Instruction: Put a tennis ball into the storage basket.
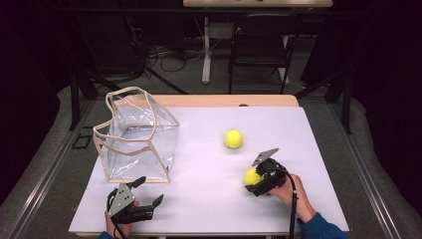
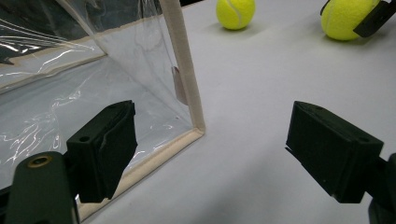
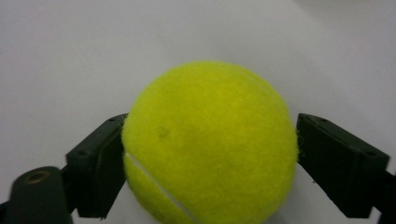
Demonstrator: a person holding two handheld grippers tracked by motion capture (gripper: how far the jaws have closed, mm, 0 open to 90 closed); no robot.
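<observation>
Right gripper point(image 1: 256, 183) jaws clamped on ball point(image 3: 210, 144), its underside cut off, left gripper point(image 1: 148, 190) wide open, empty, bag point(image 1: 137, 134) corner just ahead, second ball point(image 1: 233, 139) beyond.

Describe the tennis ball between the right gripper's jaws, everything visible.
The tennis ball is bright yellow-green and fuzzy, with a white curved seam low on its near side and a small dark fleck. It rests on the white table cover, near the person's right hand. The right gripper has its two black jaws against the ball's left and right sides.
</observation>
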